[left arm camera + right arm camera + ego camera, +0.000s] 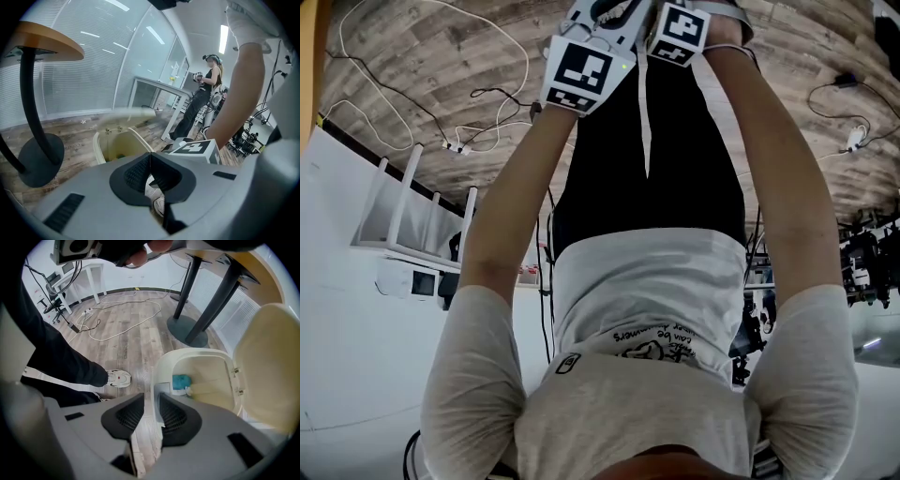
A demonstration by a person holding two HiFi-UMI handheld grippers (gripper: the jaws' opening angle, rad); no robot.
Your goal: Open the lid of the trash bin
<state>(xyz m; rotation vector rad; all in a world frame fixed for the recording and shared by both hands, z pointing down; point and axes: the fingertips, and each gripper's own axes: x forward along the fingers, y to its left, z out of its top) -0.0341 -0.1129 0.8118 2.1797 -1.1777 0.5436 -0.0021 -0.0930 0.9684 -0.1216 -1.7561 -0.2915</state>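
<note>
The cream plastic trash bin [164, 363] stands on the wood floor, just right of the right gripper [151, 404], and its lid [274, 362] is already upright at the far right. The right jaws are narrowly apart and empty, while the left gripper [150, 161] is closed on nothing. Best to draw clear gently without nudging that lid.

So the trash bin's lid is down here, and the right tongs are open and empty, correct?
No, the lid stands raised, swung back on its hinges, leaving the trash bin open; the right gripper view shows this. The right tongs are open and empty, as said.
</note>
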